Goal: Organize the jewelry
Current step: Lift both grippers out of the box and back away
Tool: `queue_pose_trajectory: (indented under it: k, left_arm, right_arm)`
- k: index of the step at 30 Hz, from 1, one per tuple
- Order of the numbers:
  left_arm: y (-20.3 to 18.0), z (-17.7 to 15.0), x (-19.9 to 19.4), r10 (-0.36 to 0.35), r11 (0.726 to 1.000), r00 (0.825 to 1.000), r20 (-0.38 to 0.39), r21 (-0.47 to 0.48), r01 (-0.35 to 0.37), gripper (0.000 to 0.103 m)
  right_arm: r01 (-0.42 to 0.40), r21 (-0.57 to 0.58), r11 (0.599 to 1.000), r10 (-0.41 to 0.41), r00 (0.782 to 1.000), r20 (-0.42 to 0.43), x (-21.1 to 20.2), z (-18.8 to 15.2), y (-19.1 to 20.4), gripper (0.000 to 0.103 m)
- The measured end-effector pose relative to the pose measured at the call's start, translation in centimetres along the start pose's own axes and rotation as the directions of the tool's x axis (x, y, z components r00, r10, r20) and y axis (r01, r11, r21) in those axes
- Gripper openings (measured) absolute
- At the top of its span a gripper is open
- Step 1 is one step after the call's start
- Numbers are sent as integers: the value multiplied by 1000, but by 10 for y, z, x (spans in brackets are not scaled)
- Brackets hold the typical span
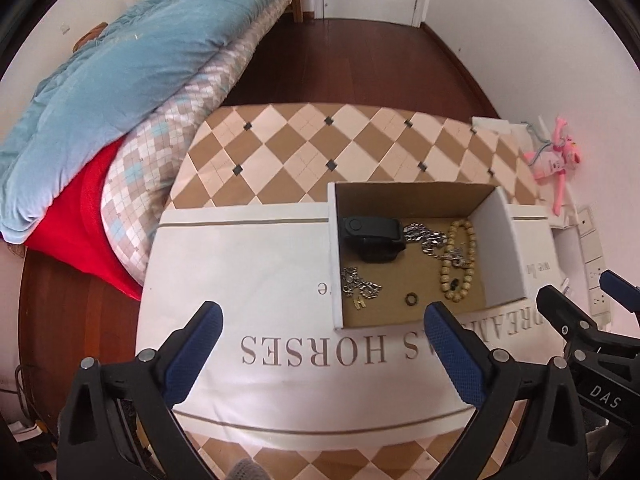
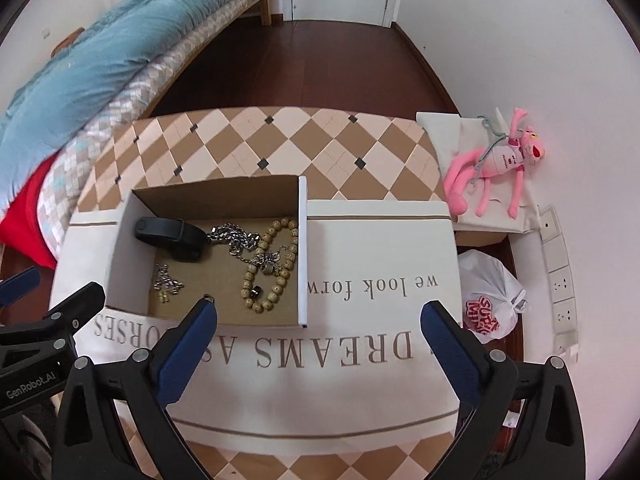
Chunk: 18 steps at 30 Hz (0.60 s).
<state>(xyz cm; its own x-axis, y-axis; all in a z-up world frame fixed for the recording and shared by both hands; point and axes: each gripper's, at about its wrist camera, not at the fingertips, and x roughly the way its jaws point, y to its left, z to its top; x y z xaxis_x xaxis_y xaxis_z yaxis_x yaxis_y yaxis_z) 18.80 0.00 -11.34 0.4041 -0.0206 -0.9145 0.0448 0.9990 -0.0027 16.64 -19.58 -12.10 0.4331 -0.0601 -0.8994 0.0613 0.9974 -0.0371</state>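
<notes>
Above the table both tongs stand wide apart and empty — left tongs [image 1: 322, 320] near the box's front edge, right tongs [image 2: 320, 316] just beside it. Inside the shallow cardboard box [image 2: 304, 248] lie the jewelry pieces: a heavy steel chain [image 2: 236, 238], limp and slippery, best pinched at a bunched link; a wooden bead bracelet [image 2: 272, 268], light and rolling, taken across one strand; a thin charm necklace [image 1: 360, 290], delicate and prone to tangle; a rubbery black band [image 2: 168, 232], easy to nip — and a small ring [image 1: 411, 300].

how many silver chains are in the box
2: a thick silver chain mid-box, overlapping the bead bracelet; a thin silver chain at the front left. None looks hidden.
</notes>
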Motion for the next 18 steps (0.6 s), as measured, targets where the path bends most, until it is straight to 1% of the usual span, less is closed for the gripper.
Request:
queue_pose_trajectory:
  k: [2,7,11,13,15,18]
  left_arm:
    - [-1,-3,-16,3,1000,999,32,2,-3,103]
    - [-3,-14,-72,18,1000,993,117,6,-19,103]
    - [-2,-23,-111,26,1000,985,171,2,-27,103]
    - [-2,-28,-128,20,1000,981,193,-3,-20,103]
    - [-2,-31,-143,16,1000,976,219,0,-16,103]
    - [0,-35,-165,20,1000,968,248,-19,-16,103]
  right_arm:
    - [1,5,1000,-1,1000,19,-15,-3,-2,103]
    - [-1,23,1000,-1,996,95,-66,-15,-7,103]
    - [-3,24,1000,-1,985,172,-114,-25,-9,103]
    - [-2,23,1000,-3,978,210,-139,-31,-9,103]
    - [-3,23,1000,-3,971,241,-158,-36,-10,103]
    - [1,28,1000,-8,959,282,-185,-42,-10,103]
